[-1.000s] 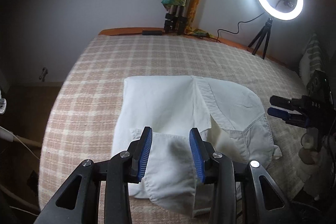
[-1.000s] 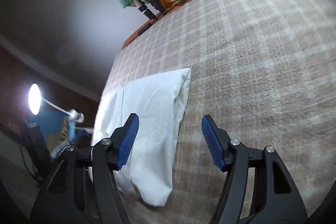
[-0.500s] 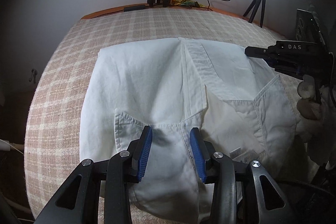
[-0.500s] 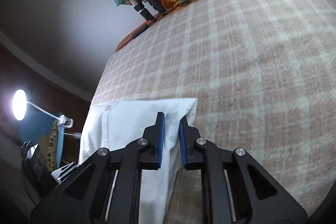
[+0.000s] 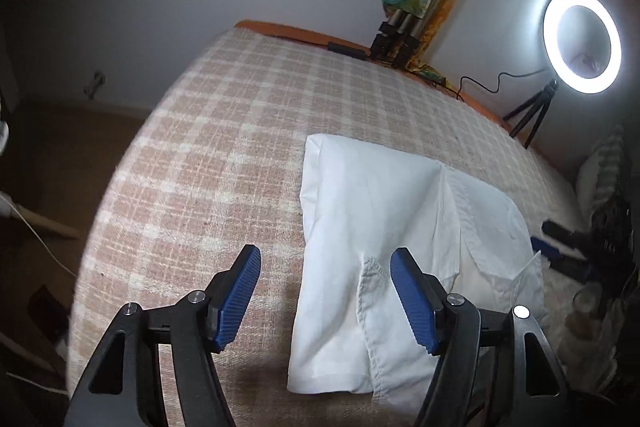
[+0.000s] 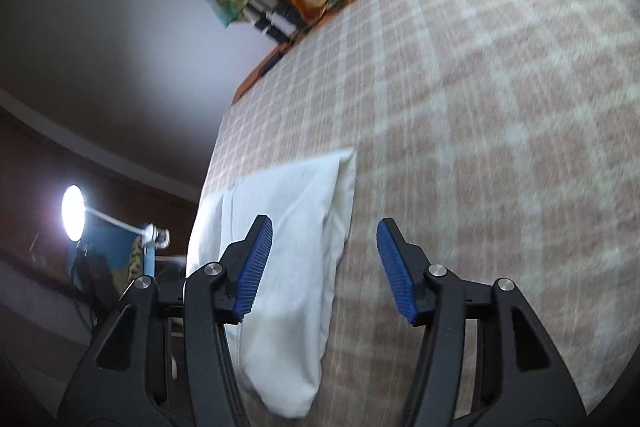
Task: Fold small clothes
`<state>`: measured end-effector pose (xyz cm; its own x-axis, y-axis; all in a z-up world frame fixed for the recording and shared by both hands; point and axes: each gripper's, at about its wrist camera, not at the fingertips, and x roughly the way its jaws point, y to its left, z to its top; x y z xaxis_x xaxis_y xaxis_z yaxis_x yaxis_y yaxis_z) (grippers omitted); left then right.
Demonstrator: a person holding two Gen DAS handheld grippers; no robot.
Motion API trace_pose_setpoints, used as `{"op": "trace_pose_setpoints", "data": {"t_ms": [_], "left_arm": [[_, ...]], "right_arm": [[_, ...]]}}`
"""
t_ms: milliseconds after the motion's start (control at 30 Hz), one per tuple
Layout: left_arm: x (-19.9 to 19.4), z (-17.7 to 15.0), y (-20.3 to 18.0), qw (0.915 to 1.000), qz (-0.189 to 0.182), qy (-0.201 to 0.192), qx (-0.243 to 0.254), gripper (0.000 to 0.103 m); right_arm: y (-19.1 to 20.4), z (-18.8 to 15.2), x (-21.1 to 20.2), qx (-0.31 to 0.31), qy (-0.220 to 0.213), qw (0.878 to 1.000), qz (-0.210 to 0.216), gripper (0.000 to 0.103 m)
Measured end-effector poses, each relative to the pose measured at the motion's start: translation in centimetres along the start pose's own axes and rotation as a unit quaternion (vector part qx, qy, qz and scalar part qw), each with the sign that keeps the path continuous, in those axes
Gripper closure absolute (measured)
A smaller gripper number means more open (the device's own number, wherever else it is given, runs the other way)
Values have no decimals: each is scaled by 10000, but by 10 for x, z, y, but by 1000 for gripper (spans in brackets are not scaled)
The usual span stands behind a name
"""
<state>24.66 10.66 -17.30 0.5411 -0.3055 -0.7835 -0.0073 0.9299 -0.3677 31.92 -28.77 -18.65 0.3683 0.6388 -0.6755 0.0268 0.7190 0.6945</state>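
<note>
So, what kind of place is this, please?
Probably a bedroom at home, set up for filming. A white garment lies on a bed with a checked blanket, a ring light stands on a small tripod at the far edge, and a folded tripod leans against the wall.

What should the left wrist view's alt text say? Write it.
A folded white shirt lies on a checked blanket. The left gripper hovers over its left edge, empty jaws opening. A lit ring light stands behind.
</note>
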Motion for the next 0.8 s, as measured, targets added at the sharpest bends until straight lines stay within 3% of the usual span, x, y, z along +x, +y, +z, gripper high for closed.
{"op": "trace_pose_setpoints", "data": {"t_ms": [300,500,633,700,800], "left_arm": [[35,5,41,9910,-488,288,-1209,43],[39,8,39,9915,-682,271,-1073,46],[44,10,38,9894,-852,369,-1118,60],[46,11,34,9901,-839,384,-1057,61],[51,12,30,9889,-929,490,-1056,75]], "right_arm": [[-5,-24,16,70,481,9988,112,45],[-14,-27,13,167,511,9977,421,46],[-13,-28,19,198,574,9961,644,46],[-7,-28,23,99,586,9962,645,46],[1,-30,30,17,658,9957,650,48]]}}
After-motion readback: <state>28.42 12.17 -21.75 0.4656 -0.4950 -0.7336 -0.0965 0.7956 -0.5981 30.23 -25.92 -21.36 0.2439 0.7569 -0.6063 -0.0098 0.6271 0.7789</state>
